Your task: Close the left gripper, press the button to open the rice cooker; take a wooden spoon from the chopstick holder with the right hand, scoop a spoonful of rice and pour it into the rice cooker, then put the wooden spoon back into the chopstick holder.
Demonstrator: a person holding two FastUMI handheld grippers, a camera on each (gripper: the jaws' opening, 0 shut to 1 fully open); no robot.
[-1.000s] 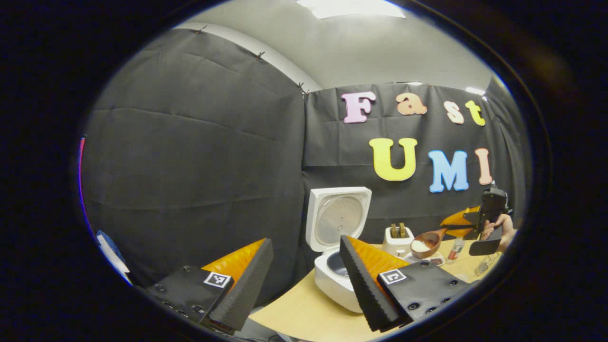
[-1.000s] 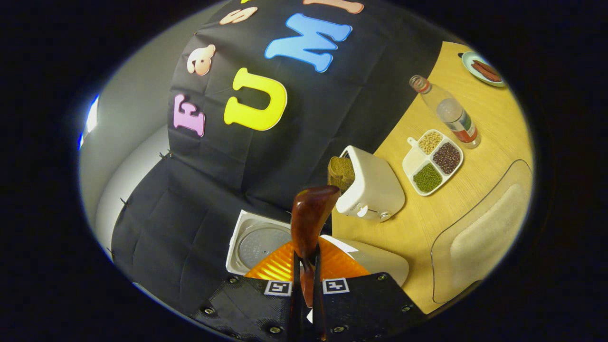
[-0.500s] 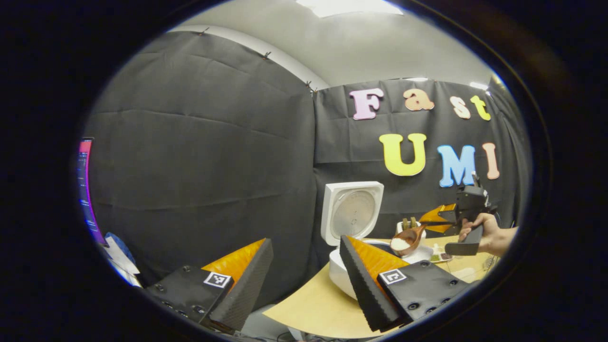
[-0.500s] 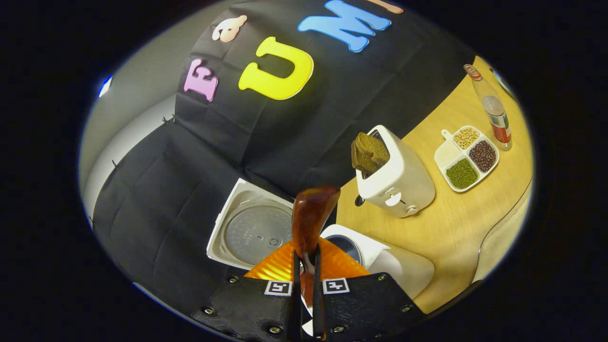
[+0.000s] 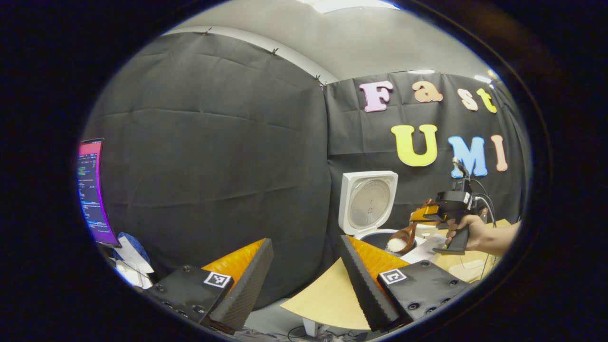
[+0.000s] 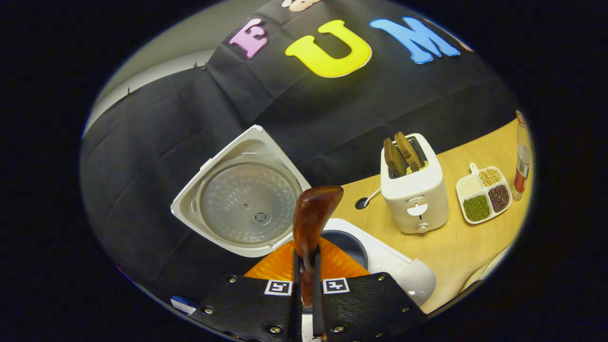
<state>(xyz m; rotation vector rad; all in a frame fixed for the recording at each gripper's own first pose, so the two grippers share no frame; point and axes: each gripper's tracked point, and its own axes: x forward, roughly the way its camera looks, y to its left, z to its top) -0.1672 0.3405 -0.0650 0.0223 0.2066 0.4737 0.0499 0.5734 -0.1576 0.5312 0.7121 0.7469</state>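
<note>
The white rice cooker (image 5: 375, 235) stands with its lid (image 5: 368, 202) raised upright at the table's left end. A dark wooden spoon (image 5: 401, 240) with white rice in its bowl hangs tilted over the cooker's open pot. My right gripper (image 5: 425, 214), held by a hand (image 5: 468, 228), is shut on its handle. In the right gripper view the spoon (image 6: 313, 218) rises from between the shut fingers of my right gripper (image 6: 306, 289), above the pot opening (image 6: 349, 244), with the lid (image 6: 244, 204) to the left. My left gripper (image 5: 306, 280) stands open and empty, well back from the cooker.
Right of the cooker on the wooden table (image 6: 456, 247) stands a white toaster (image 6: 415, 194) with two brown slices. Beyond it lie a divided dish of beans and grains (image 6: 484, 194) and a bottle (image 6: 521, 166). A lit monitor (image 5: 90, 190) stands far left.
My right gripper has carried the rice-laden spoon leftwards from near the toaster to above the cooker's pot. The left gripper has drawn back and turned left, staying open.
</note>
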